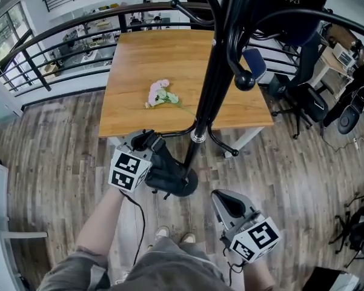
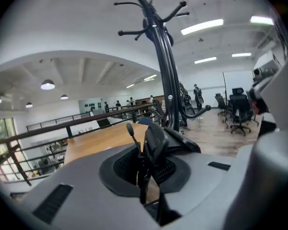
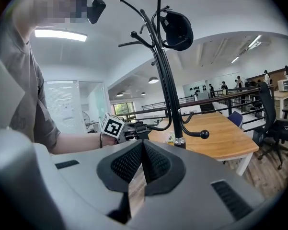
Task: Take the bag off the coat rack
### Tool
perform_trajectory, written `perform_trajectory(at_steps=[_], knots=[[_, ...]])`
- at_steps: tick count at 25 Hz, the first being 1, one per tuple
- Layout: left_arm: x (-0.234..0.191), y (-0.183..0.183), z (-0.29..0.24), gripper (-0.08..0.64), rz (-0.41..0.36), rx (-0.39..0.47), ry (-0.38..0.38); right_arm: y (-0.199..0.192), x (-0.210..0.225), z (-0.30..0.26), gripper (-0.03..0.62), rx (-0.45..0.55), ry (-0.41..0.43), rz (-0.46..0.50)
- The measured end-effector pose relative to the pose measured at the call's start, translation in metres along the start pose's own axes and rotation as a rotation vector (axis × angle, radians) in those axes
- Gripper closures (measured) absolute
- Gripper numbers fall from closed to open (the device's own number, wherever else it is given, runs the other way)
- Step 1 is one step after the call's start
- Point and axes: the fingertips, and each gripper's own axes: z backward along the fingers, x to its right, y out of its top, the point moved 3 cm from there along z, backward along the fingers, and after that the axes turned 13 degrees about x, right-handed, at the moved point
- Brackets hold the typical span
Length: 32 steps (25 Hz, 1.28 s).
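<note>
Left tool clenched on lower hook of coat rack, right tool clenched empty, black bag hanging topside

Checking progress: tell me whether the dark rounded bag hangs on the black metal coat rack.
Yes, the bag hangs near the top of the coat rack in the right gripper view.

Bag cut by the top edge (head view), coat rack base half behind left gripper
</note>
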Motion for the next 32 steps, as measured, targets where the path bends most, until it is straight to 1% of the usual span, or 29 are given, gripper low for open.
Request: perform_trajectory(at_steps=[1,2,3,5,7,9,11,12,15,16,19,21,23,26,29,32], knots=[[0.002,0.002,0.007,0.520,-0.025,-0.004,0.000,0.001,-0.002,0.001,0.561,-0.001,0.000,-0.003],[0.002,0.004,0.014,0.520,-0.023,-0.003,0.005,0.002,-0.004,0.003,0.561,-0.003,-0.001,-0.005],[0.001,0.007,0.022,0.520,-0.002,0.000,0.019,0.004,-0.006,0.005,0.561,-0.005,0.000,-0.007],[-0.007,0.015,0.039,0.520,0.055,0.012,0.072,0.009,-0.012,0.007,0.561,-0.005,0.006,-0.008],[-0.017,0.030,0.056,0.520,0.081,0.029,0.127,0.016,-0.018,0.010,0.561,0.000,0.019,-0.004],[-0.023,0.051,0.074,0.518,0.059,0.049,0.163,0.023,-0.024,0.011,0.561,0.008,0.031,0.008],[-0.026,0.077,0.089,0.518,0.026,0.076,0.176,0.030,-0.028,0.010,0.561,0.020,0.041,0.020],[-0.026,0.090,0.097,0.518,0.009,0.089,0.178,0.034,-0.030,0.009,0.561,0.028,0.048,0.014],[-0.025,0.134,0.118,0.518,-0.027,0.131,0.182,0.054,-0.039,0.009,0.561,0.068,0.080,-0.042],[-0.026,0.148,0.126,0.518,-0.030,0.147,0.186,0.062,-0.043,0.008,0.561,0.082,0.091,-0.036],[-0.032,0.186,0.153,0.520,-0.044,0.187,0.216,0.088,-0.055,0.005,0.561,0.120,0.106,0.043],[-0.034,0.207,0.169,0.520,-0.071,0.205,0.238,0.108,-0.061,0.006,0.561,0.165,0.121,0.045],[-0.033,0.226,0.184,0.522,-0.097,0.221,0.249,0.127,-0.067,0.010,0.561,0.214,0.136,0.036],[-0.027,0.251,0.207,0.522,-0.119,0.252,0.248,0.149,-0.074,0.018,0.561,0.269,0.144,0.056],[-0.020,0.271,0.234,0.522,-0.139,0.286,0.252,0.163,-0.080,0.026,0.561,0.309,0.149,0.073],[-0.020,0.281,0.257,0.523,-0.142,0.314,0.275,0.170,-0.083,0.030,0.561,0.333,0.150,0.079]])
